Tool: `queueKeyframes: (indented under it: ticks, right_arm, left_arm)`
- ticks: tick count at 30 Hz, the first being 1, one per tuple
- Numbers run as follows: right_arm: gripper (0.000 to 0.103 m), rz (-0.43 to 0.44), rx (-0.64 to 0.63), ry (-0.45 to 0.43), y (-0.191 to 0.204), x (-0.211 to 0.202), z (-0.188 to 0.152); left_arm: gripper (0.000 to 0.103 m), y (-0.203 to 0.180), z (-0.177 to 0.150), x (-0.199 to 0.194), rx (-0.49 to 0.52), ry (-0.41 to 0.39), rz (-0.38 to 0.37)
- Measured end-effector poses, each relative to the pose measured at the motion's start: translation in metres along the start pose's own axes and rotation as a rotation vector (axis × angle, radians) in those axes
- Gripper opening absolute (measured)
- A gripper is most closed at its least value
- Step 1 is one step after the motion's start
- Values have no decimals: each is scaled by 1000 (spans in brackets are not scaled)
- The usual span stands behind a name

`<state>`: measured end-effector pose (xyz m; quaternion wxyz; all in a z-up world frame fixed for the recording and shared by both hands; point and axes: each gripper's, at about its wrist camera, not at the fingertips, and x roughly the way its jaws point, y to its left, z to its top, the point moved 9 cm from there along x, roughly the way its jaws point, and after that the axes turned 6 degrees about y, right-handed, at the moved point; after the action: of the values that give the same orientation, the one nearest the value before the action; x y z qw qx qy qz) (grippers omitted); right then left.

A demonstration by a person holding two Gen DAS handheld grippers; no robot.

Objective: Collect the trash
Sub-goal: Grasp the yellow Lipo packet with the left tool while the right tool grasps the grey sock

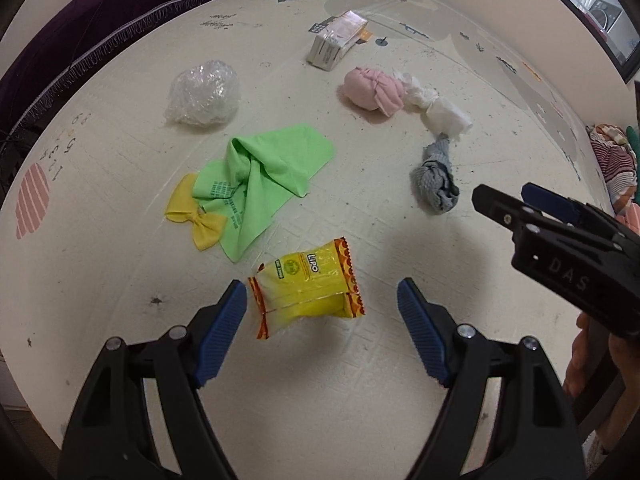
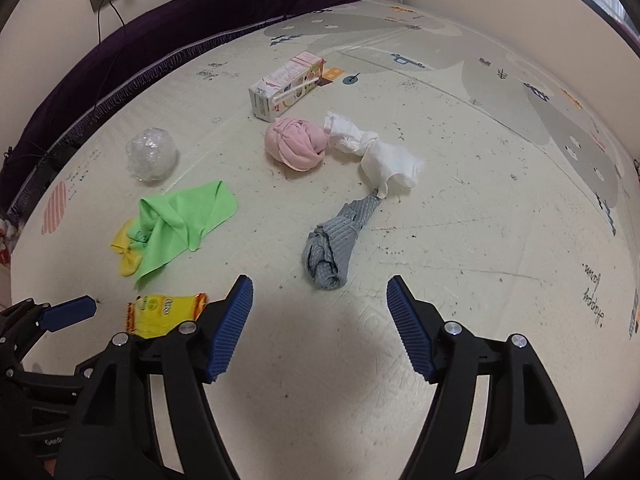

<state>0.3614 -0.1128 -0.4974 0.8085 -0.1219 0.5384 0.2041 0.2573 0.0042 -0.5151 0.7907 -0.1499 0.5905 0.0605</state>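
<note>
A yellow snack wrapper (image 1: 308, 292) lies on the cream play mat (image 1: 120, 280), just beyond and between the blue fingers of my left gripper (image 1: 322, 284), which is open and not touching it. My right gripper (image 2: 320, 278) is open and empty, over bare mat a little short of a rolled grey cloth (image 2: 332, 248). The wrapper (image 2: 166, 314) shows at its left. Further off lie a crumpled clear plastic ball (image 1: 204, 94), a small drink carton (image 1: 336, 40) with a straw, and crumpled white tissue (image 1: 444, 110).
A green cloth (image 1: 264, 172) over a yellow bow (image 1: 196, 216) lies left of centre; a rolled pink cloth (image 1: 372, 90) sits beside the tissue. A dark purple fringed blanket (image 2: 160, 40) borders the mat at the far left. Striped fabric (image 1: 616, 160) lies at the right edge.
</note>
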Motion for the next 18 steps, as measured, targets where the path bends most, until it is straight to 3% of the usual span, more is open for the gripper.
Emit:
queueKeyframes:
  ticks: [8, 12, 13, 14, 16, 18]
  right_arm:
    - [67, -13, -48, 19, 1, 59, 16]
    - [66, -32, -39, 44, -2, 78, 16]
    - [55, -31, -41, 50, -2, 80, 16]
    - [37, -27, -42, 60, -2, 82, 14]
    - [31, -7, -31, 68, -3, 81, 12]
    - [26, 5, -32, 64, -2, 76, 11]
  left_arm:
    - [78, 12, -5, 50, -79, 29, 39]
    - [78, 11, -5, 59, -68, 16, 61]
    - [78, 10, -4, 59, -60, 7, 69]
    - [78, 10, -4, 59, -56, 3, 74]
    - [76, 10, -2, 58, -58, -9, 65]
    - [61, 10, -1, 57, -53, -14, 73]
